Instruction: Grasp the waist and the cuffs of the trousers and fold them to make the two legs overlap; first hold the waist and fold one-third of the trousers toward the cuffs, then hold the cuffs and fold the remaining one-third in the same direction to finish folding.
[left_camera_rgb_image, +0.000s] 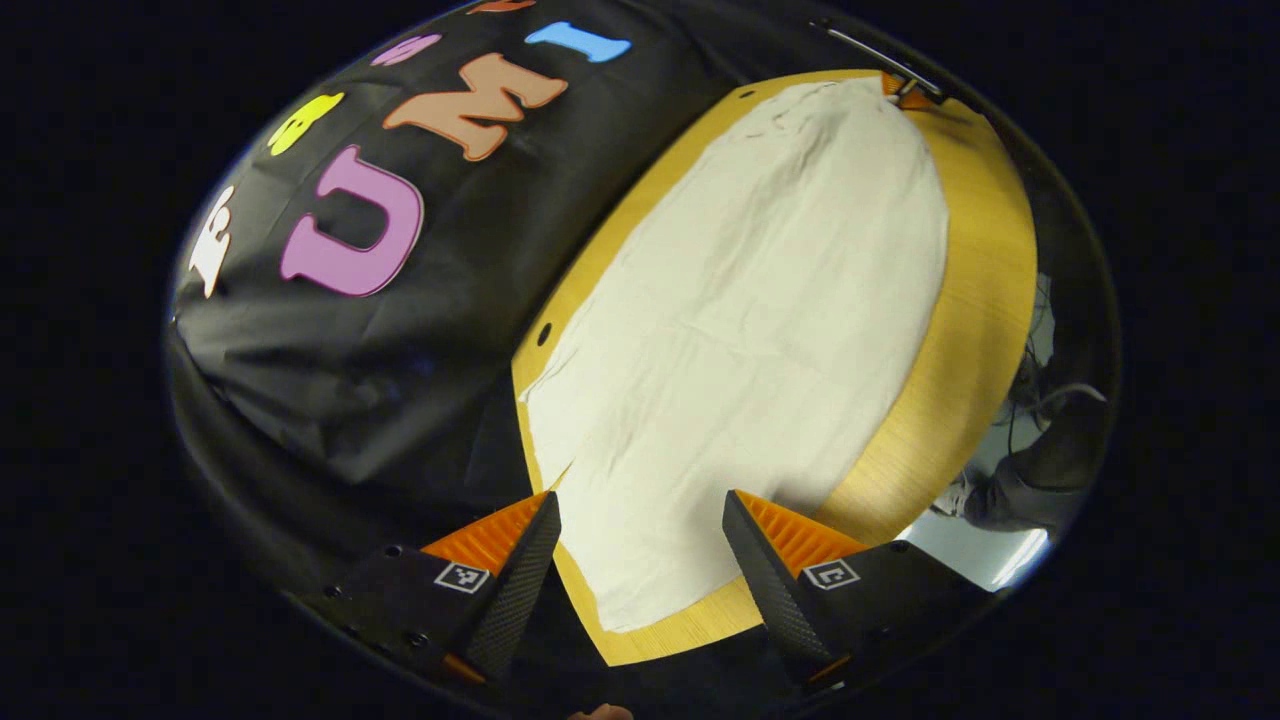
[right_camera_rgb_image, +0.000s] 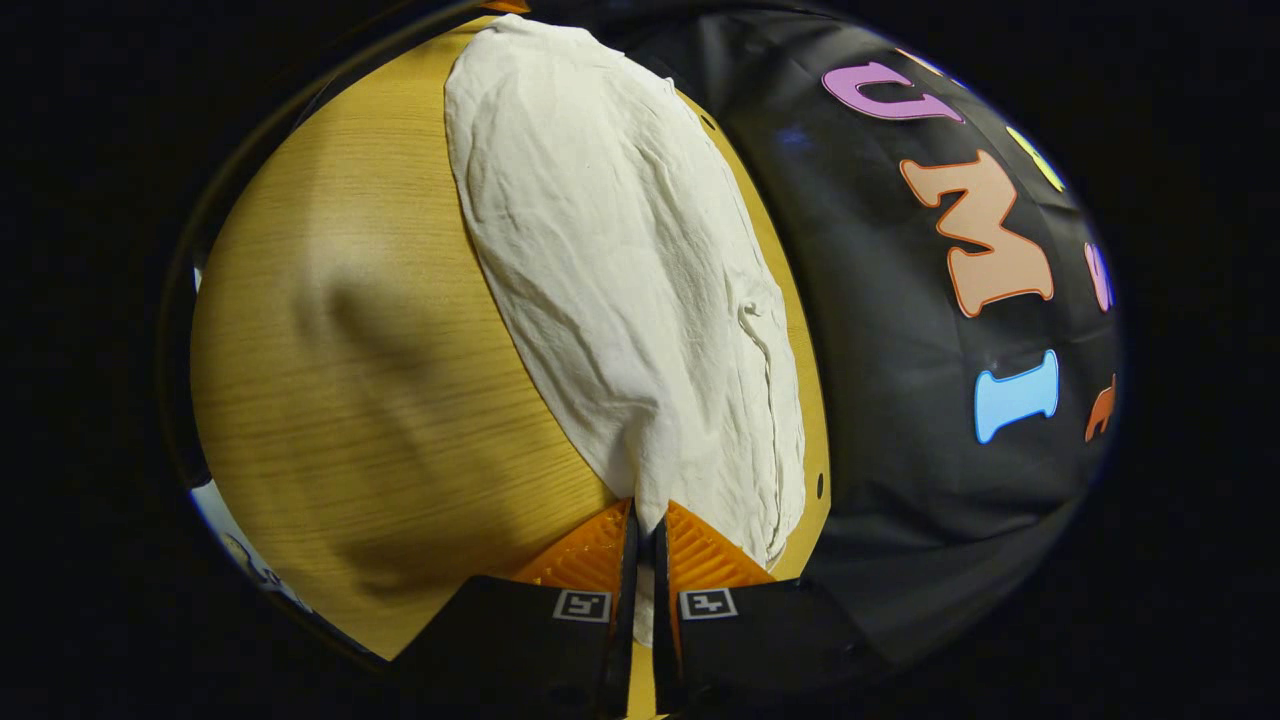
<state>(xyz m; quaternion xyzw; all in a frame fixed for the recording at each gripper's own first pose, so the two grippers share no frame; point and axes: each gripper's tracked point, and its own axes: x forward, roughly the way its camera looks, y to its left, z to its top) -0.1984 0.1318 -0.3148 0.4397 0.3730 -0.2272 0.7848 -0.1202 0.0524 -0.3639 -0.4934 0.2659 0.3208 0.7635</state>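
Cream cotton trousers (left_camera_rgb_image: 740, 330) are lying flat on the wooden counter (left_camera_rgb_image: 985, 330). Right tongs (right_camera_rgb_image: 640, 530) are clamping one end; left tongs (left_camera_rgb_image: 640, 545) are hovering apart. Next, probably: left grips, thirds fold begins.

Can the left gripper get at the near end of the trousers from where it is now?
Probably yes. The left gripper has its jaws open over the near end of the trousers on the table, with nothing between.

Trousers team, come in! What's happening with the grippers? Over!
Left gripper open above trousers. Right gripper shut on trousers' edge. Trousers flat on table. Nothing blocking.
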